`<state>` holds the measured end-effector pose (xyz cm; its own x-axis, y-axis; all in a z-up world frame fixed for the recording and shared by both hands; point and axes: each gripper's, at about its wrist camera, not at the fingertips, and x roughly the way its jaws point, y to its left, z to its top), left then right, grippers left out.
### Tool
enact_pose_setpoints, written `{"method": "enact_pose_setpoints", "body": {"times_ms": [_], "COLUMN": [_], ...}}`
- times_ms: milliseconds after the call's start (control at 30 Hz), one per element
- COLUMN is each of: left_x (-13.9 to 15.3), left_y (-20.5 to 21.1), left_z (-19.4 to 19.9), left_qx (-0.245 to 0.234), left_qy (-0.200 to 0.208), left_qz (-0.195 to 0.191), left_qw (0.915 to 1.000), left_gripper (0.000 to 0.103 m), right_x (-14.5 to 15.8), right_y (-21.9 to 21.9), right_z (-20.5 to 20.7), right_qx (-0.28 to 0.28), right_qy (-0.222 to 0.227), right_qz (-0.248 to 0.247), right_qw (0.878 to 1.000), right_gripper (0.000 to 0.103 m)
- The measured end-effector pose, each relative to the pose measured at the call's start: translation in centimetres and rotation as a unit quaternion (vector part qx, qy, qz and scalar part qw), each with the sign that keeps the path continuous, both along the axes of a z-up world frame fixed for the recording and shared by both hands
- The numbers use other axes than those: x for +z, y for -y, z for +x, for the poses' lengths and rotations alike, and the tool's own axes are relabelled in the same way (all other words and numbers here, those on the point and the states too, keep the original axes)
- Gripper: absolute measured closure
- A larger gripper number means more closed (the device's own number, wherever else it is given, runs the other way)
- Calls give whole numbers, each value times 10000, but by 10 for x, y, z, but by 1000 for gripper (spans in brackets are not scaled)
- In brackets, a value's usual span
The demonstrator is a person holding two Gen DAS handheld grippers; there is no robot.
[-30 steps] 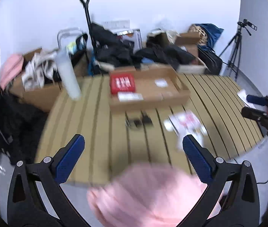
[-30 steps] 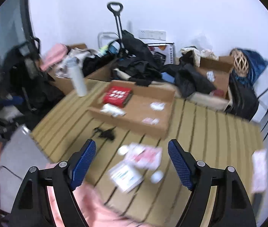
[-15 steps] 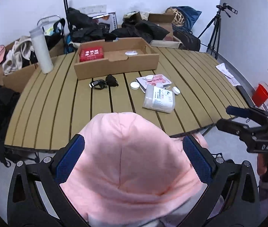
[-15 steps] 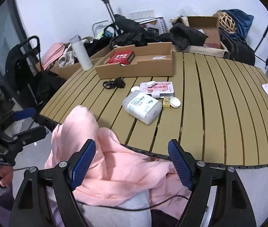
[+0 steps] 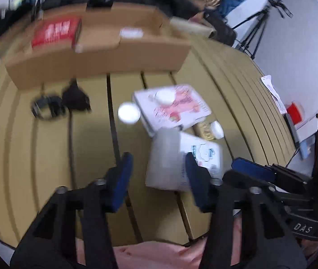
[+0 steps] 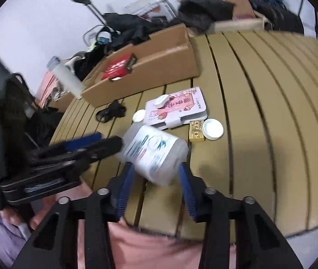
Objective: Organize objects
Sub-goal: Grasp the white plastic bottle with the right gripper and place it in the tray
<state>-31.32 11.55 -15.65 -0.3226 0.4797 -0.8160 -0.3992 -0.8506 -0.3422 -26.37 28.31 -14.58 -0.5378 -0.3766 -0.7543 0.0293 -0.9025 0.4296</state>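
White plastic bottle (image 6: 154,154) lying on its side near the front edge of the desk (image 6: 271,112), just this side of the pink carton (image 6: 177,107).

Going by its size and translucent walls, I judge it light to middling in weight, smooth and a bit slippery, and likely to give under a hard squeeze. I would take it across the broad labelled body, not the narrow neck. My right hand-held gripper (image 6: 155,170) has just been closing and straddles the bottle's base end, though blur hides whether the pads press yet. My left hand-held gripper (image 5: 158,159) has also been narrowing, with nothing between its pads; the bottle lies just beyond. A loose white cap (image 6: 212,129) sits nearby, so the bottle may be unsealed and should be kept level.
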Motion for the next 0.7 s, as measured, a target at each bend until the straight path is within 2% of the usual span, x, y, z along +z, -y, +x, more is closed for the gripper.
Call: {"method": "enact_pose_setpoints", "body": {"times_ms": [100, 200, 367, 500, 567, 700], "left_x": [0, 1, -3, -3, -1, 18], "left_y": [5, 6, 11, 9, 8, 13], "left_z": [12, 29, 20, 26, 33, 56], "left_qx": [-99, -128, -3, 27, 45, 153], "left_qy": [137, 16, 156, 71, 90, -176], "left_qz": [277, 187, 471, 369, 318, 346], "left_qw": [9995, 9997, 9988, 9993, 9994, 9991], "left_gripper": [77, 76, 76, 77, 77, 77], "right_x": [-11, -16, -19, -17, -15, 0], "right_y": [3, 5, 1, 3, 5, 10], "right_z": [-12, -14, -23, -30, -26, -3], "right_qx": [58, 157, 222, 412, 398, 369], "right_qy": [126, 96, 85, 206, 264, 25], "right_qz": [-50, -31, -212, -167, -118, -78], "right_qw": [9999, 9998, 9995, 9988, 9988, 9993], "right_gripper": [67, 67, 67, 67, 67, 67]}}
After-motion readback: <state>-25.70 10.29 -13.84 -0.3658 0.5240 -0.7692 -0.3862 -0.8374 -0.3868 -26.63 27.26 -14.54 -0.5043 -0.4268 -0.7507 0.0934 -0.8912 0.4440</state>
